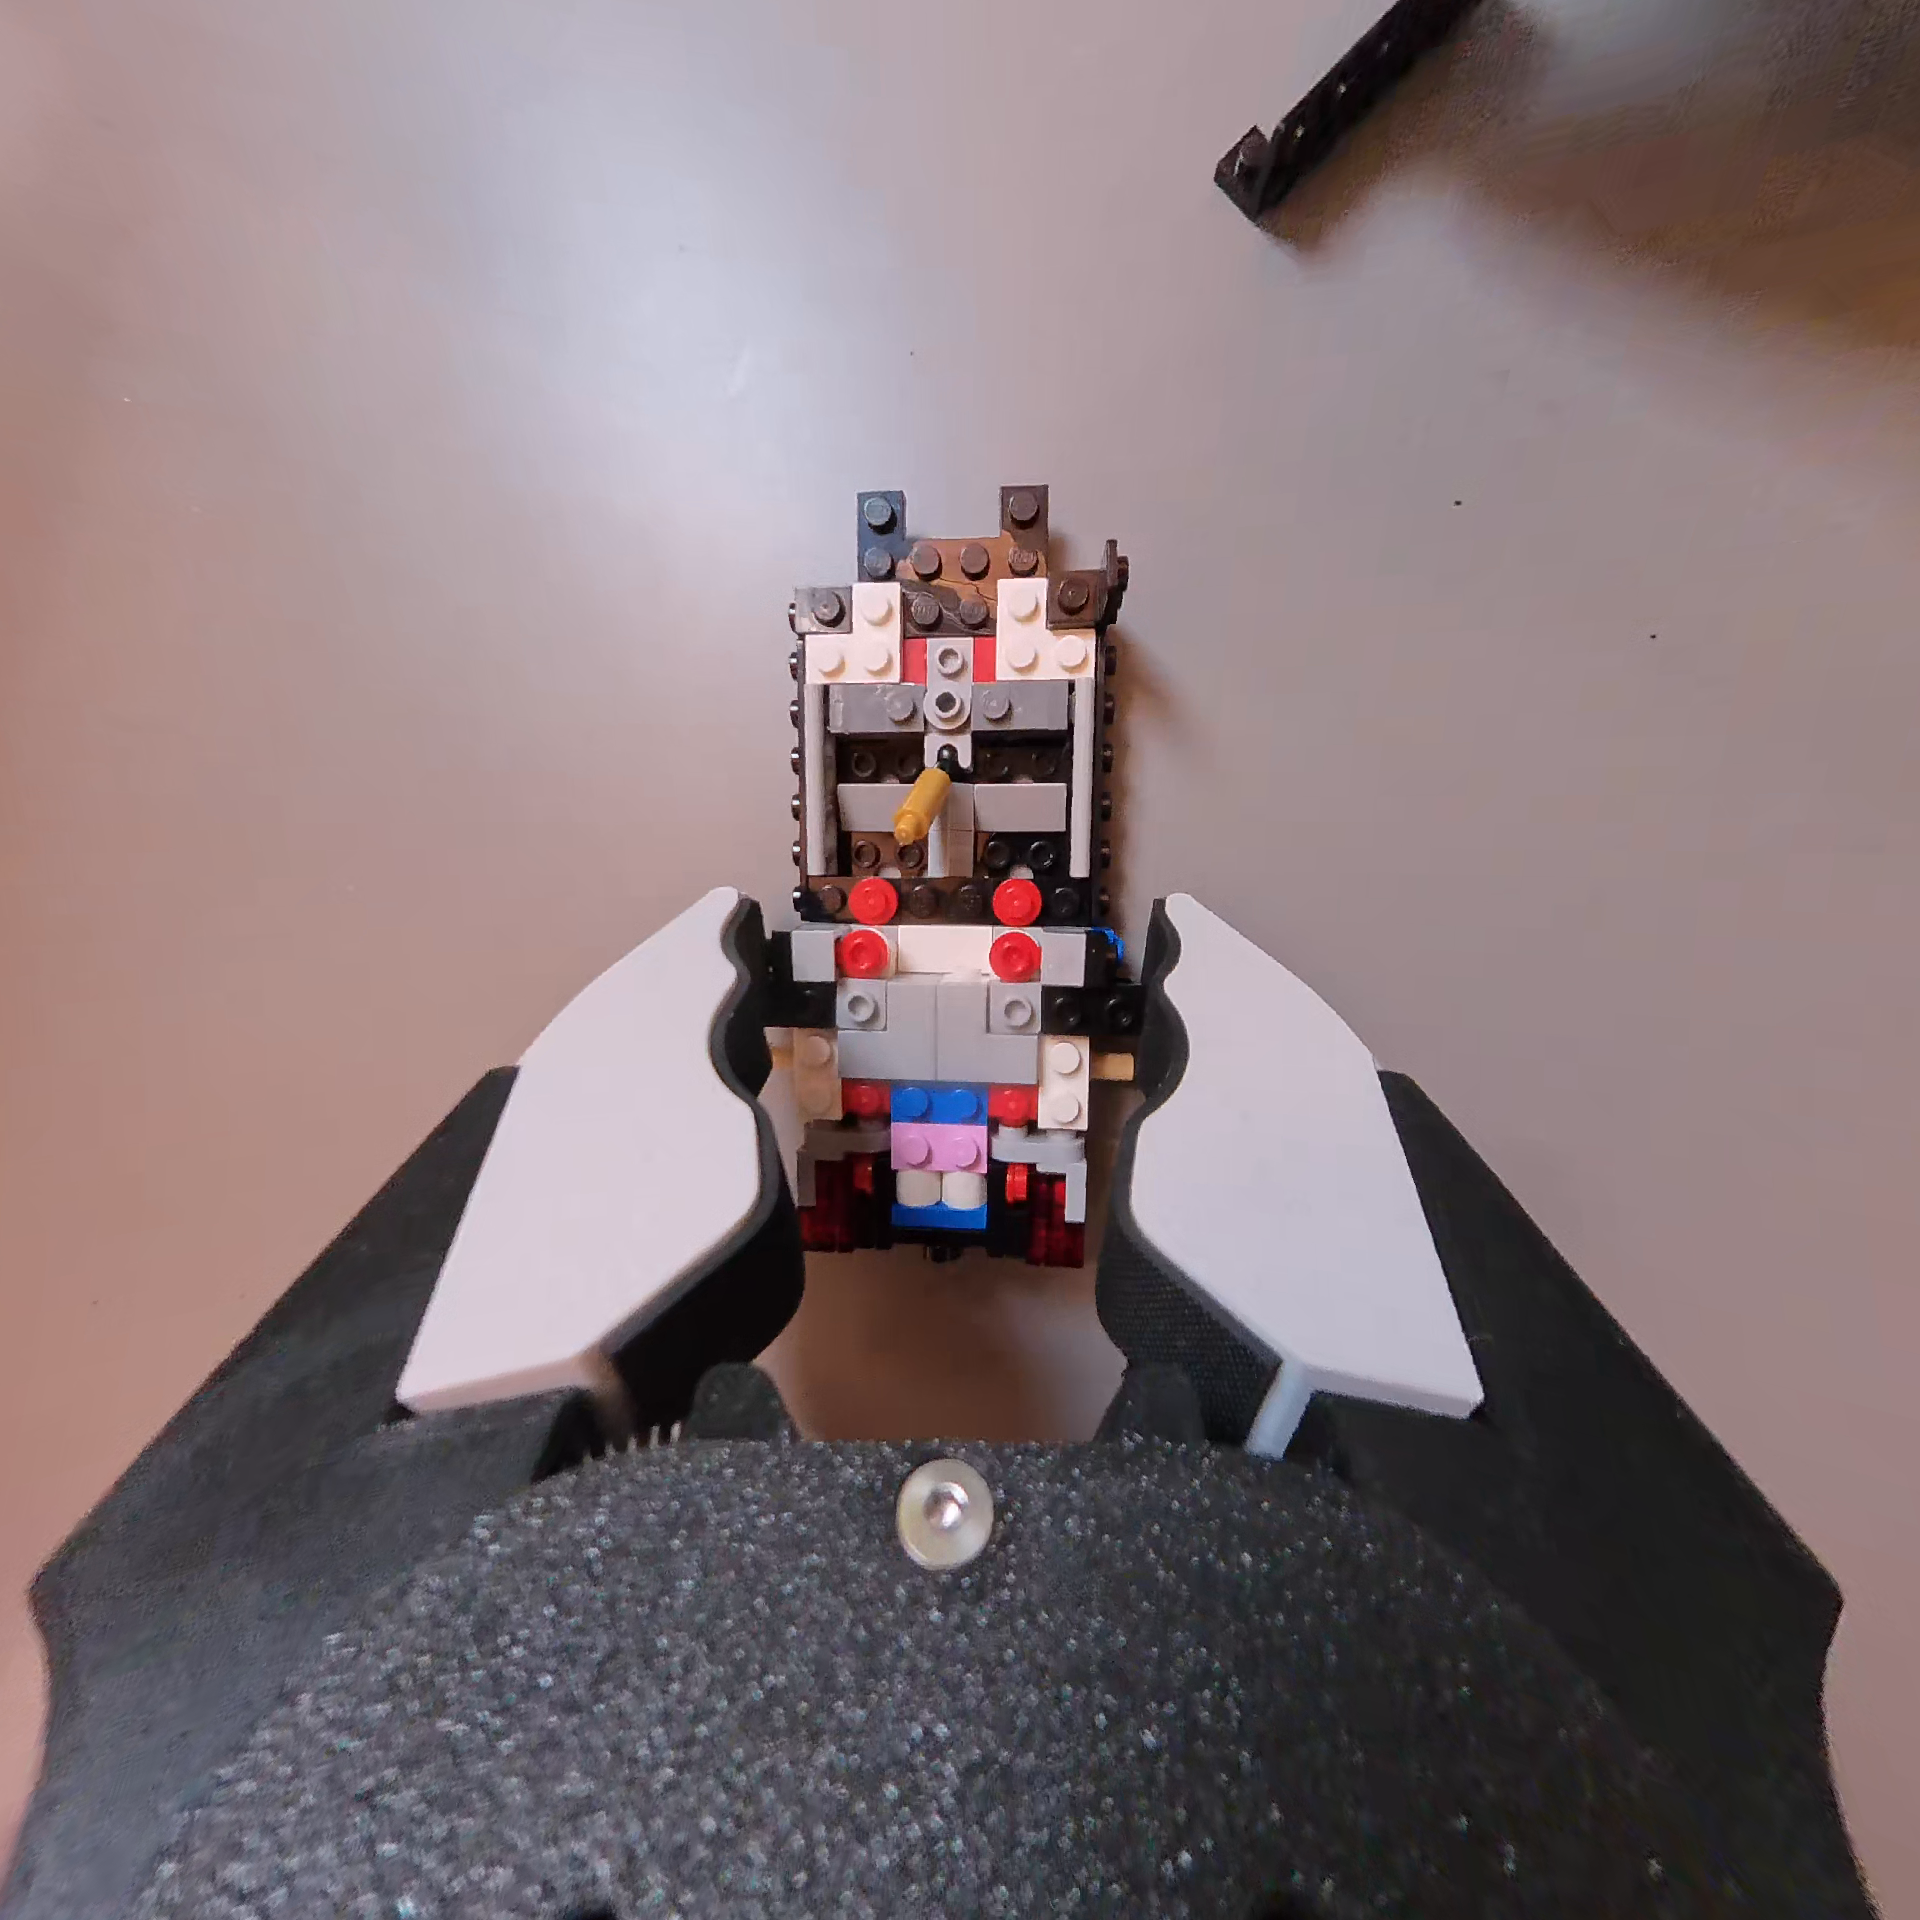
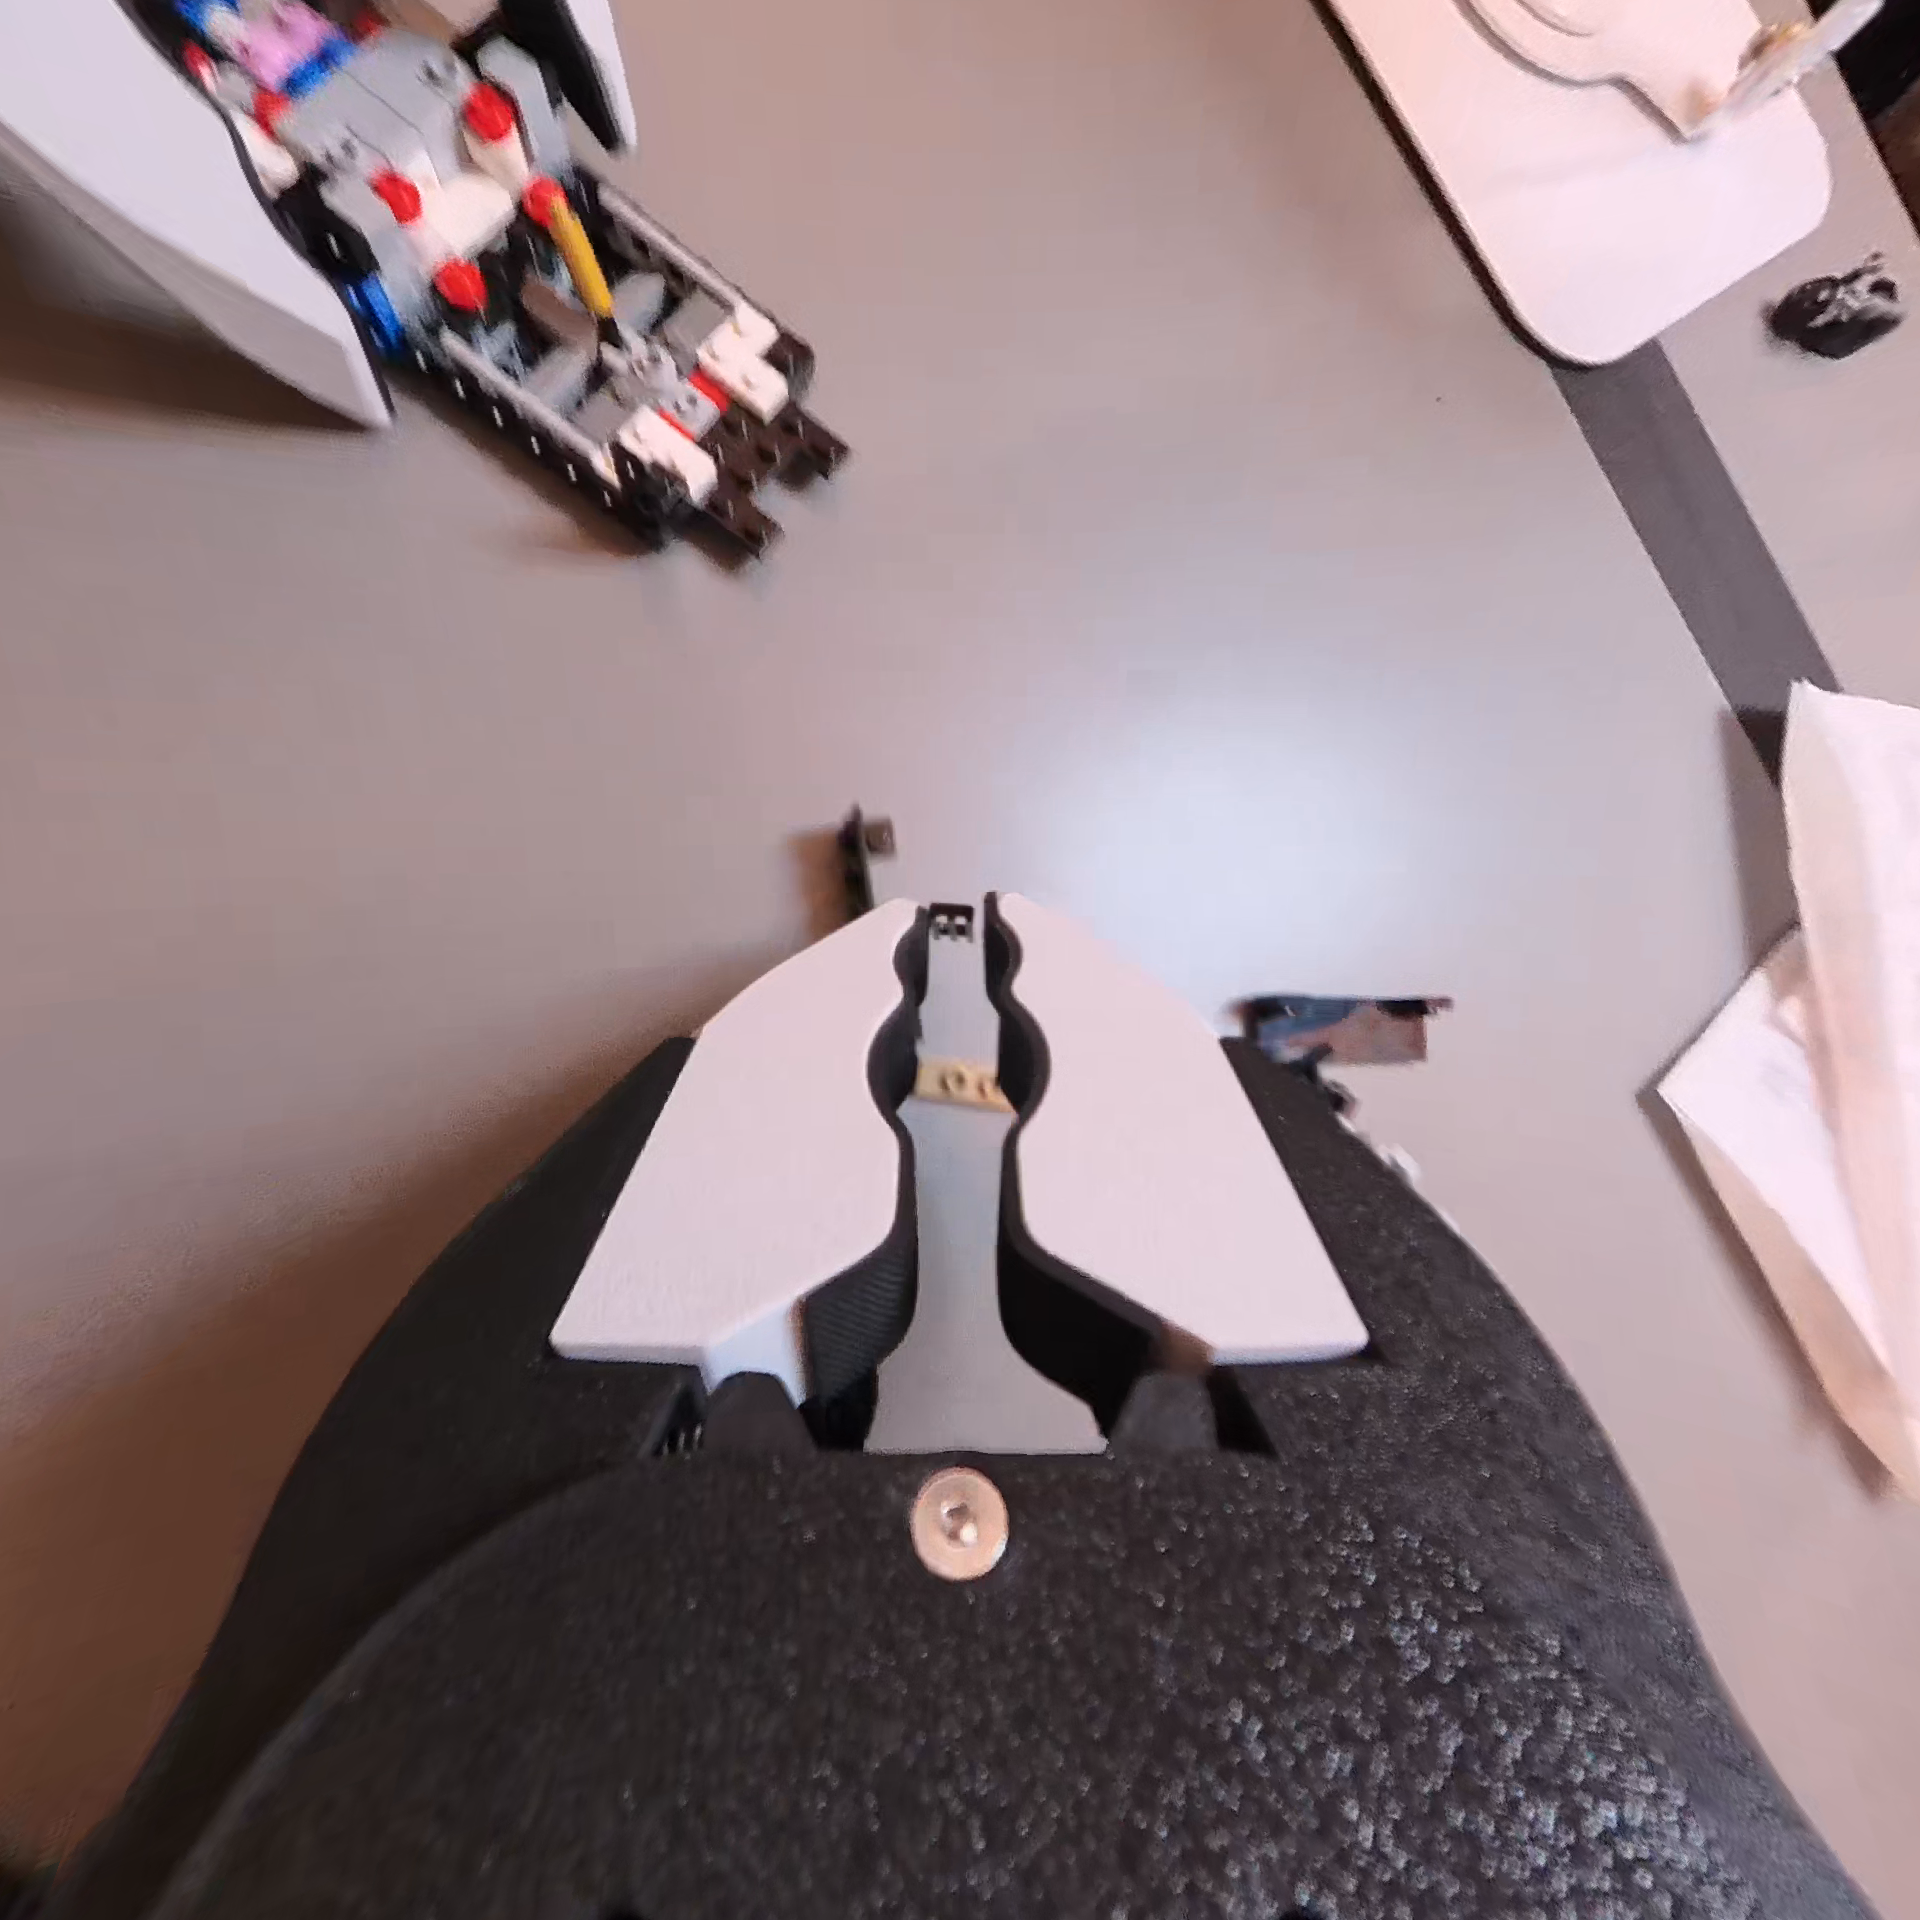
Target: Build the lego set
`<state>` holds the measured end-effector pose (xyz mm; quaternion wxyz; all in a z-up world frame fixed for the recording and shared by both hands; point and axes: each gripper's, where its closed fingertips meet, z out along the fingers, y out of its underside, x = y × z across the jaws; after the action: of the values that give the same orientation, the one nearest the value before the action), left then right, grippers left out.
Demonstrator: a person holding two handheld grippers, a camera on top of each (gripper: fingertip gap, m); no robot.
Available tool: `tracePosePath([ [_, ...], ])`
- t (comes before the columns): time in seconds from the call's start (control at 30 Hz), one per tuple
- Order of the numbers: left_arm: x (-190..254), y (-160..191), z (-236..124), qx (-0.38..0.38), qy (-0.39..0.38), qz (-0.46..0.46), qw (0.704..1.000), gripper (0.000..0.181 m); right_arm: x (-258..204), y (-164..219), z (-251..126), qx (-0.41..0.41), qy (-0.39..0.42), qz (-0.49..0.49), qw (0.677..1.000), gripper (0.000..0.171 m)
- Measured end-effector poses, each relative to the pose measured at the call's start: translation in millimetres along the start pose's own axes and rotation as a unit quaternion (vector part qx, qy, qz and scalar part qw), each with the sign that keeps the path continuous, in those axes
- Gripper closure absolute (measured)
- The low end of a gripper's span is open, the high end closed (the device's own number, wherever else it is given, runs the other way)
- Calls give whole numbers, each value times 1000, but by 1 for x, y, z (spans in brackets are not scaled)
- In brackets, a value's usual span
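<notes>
Between the left tongs [image 1: 948,997], on the grey desk [image 1: 416,520], lies a brick model [image 1: 951,883], flat on its back with studs up. Its near end sits between both white fingers [image 1: 623,1132], which are clamped on black side pieces that stick out at either side. Far of the tongs, the model's open frame holds grey and black bricks and a small yellow peg [image 1: 923,802]; four red studs cross its middle, and blue and pink bricks sit at its near end. At far right, well apart, lies a black strip [image 1: 1320,114].

From the right wrist view, the right tongs [image 2: 961,920] are nearly together, clamped on a small black piece [image 2: 951,923] at the tips. A tan plate [image 2: 961,1086] shows farther back between the fingers; I cannot tell whether it is gripped. Just far-left of the tips lies a thin black part [image 2: 857,862]. At far left, the model [image 2: 582,312] rests in the left tongs. A white board [image 2: 1621,177] is far right, crumpled paper [image 2: 1839,1039] right.
</notes>
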<state>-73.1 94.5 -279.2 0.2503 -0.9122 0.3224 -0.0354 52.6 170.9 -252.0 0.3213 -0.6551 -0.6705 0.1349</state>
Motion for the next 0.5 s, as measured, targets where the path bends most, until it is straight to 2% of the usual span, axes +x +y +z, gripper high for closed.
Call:
tracePosePath([
  [0.23,0,0,0,2,2,2,1000,112,17,45,-23,-74,-4,-4,997,151],
  [0.33,0,0,0,3,2,3,1000,112,22,54,-29,-78,-4,8,997,149],
  [0.5,1,-1,0,6,3,5,1000,112,6,71,-24,-111,-54,17,992,131],
])
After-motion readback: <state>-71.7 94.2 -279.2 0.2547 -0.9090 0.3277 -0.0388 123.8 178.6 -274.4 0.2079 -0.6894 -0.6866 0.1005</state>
